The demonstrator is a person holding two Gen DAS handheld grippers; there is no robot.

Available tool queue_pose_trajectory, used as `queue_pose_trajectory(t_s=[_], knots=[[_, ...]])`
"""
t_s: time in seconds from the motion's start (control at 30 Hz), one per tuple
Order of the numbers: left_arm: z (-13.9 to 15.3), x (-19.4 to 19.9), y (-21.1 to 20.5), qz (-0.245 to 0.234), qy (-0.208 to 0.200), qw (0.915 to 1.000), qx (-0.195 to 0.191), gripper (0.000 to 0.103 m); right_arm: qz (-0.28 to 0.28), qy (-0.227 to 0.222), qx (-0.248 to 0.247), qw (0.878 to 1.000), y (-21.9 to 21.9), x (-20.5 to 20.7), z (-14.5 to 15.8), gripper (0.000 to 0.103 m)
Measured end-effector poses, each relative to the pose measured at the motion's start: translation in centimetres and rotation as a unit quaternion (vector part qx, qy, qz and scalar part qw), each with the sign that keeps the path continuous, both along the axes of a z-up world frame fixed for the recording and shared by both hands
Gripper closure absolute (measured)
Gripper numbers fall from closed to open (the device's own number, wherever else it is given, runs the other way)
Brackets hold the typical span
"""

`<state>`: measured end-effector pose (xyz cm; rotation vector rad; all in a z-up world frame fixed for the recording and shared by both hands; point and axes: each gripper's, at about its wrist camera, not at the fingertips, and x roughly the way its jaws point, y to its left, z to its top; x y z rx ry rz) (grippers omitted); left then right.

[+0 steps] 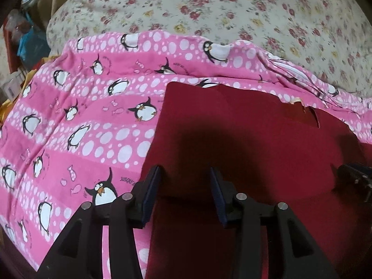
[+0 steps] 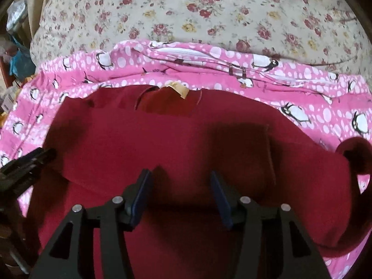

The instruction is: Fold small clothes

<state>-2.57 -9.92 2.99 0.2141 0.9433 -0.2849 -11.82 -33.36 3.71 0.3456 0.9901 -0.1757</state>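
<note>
Left gripper [image 1: 186, 193] first: its fingers stand wide apart with nothing between them, poised low over the near part of the red top [image 1: 244, 134]. Same story for the right gripper [image 2: 180, 195], fingers spread wide and empty, with red cloth showing through the gap. Each one peeks into the other's view at the side edge, so the two sit side by side over the same garment, close together.

Now the top itself. It lies flat on a pink penguin blanket [image 1: 81, 116], which covers a bed with a flowered sheet [image 2: 209, 11]. The collar [image 2: 167, 102], with a pale label [image 2: 179, 89], points away from the person, toward the far side of the bed, so the long axis runs from the grippers straight out to the neckline.

How far along? I'd say partway. The left edge looks straight and clean, as if that side is already turned in, and a squared panel lies over the right half of the body. At the far right, a sleeve [image 2: 353, 153] curls loose off the side. Still to come, by my reckoning: tuck that sleeve, then fold hem to collar.
</note>
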Motion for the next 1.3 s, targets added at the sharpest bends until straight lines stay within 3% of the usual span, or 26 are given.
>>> queue_pose_trajectory(t_s=[0.13, 0.27, 0.37, 0.53, 0.6, 0.67, 0.73, 0.93, 1.13, 1.23, 1.3], knots=[[0.7, -0.2, 0.7, 0.003, 0.0, 0.9995, -0.03, 0.081, -0.006, -0.018, 0.012, 1.0, -0.7, -1.2, 1.9, 0.044], [1.5, -0.2, 1.7, 0.009, 0.004, 0.9984, -0.055, 0.081, -0.033, -0.008, -0.037, 0.999, -3.2, -2.4, 4.2, 0.038], [1.7, 0.1, 2.2, 0.02, 0.013, 0.9972, -0.071, 0.081, -0.056, -0.018, -0.012, 0.998, -6.5, -4.7, 5.0, 0.038], [1.8, 0.1, 2.2, 0.02, 0.021, 0.9962, -0.083, 0.081, -0.112, 0.048, -0.109, 0.987, -11.9, -7.3, 4.5, 0.038], [1.9, -0.1, 2.0, 0.016, 0.018, 0.9965, -0.08, 0.081, -0.149, 0.044, -0.09, 0.984, -14.2, -9.2, 5.0, 0.038], [1.9, -0.1, 2.0, 0.015, 0.018, 0.9966, -0.08, 0.081, -0.161, 0.019, -0.041, 0.986, -15.3, -10.8, 5.5, 0.038], [1.8, -0.2, 1.9, 0.013, 0.019, 0.9967, -0.078, 0.081, -0.156, 0.005, -0.01, 0.988, -15.4, -11.6, 5.9, 0.038], [1.8, -0.1, 2.0, 0.016, 0.021, 0.9963, -0.082, 0.081, -0.107, -0.014, 0.002, 0.994, -12.3, -13.6, 7.6, 0.038], [1.7, -0.1, 2.0, 0.018, 0.021, 0.9962, -0.082, 0.081, -0.015, -0.003, 0.037, 0.999, -8.7, -15.9, 6.6, 0.037], [1.7, -0.1, 2.0, 0.018, 0.021, 0.9963, -0.081, 0.081, -0.005, -0.016, 0.059, 0.998, -8.0, -17.6, 6.7, 0.037], [1.6, -0.1, 2.0, 0.019, 0.022, 0.9962, -0.082, 0.081, -0.012, -0.01, 0.04, 0.999, -7.9, -18.9, 6.7, 0.034]])
